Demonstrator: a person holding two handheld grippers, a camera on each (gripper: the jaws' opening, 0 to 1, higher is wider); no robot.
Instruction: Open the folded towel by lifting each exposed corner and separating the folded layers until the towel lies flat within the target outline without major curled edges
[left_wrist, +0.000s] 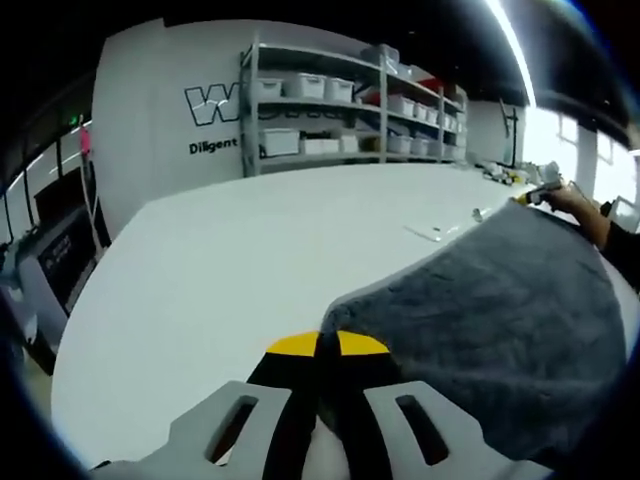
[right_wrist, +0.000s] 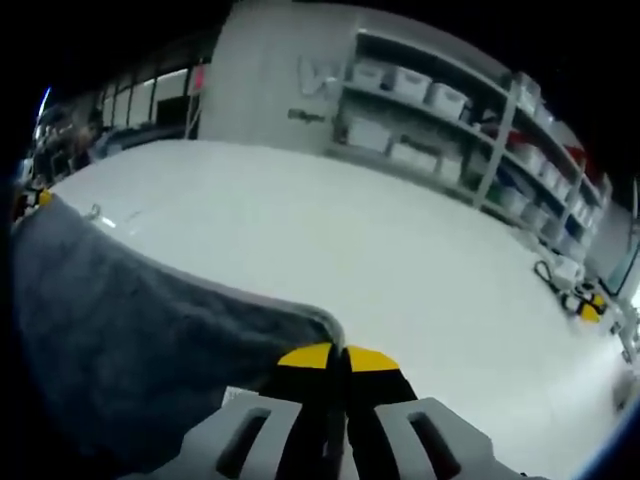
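— Grey towel (left_wrist: 510, 320) up off the white table (left_wrist: 250, 260), stretched betw. both grippers.
— L gripper (left_wrist: 326, 345) pinching a corner?
— Yep, jaws clamped; R gripper (right_wrist: 338, 352) clamped on another.

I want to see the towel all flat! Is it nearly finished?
Not yet. Done: each claw has pinched a corner of the grey towel, the left claw and the right claw. In hand: the towel hangs stretched between them above the white table. Left: laying it flat; no outline is visible.

Towel (left_wrist: 520, 320) over table (left_wrist: 250, 260), between both tongs, shelves (left_wrist: 340, 100) behind
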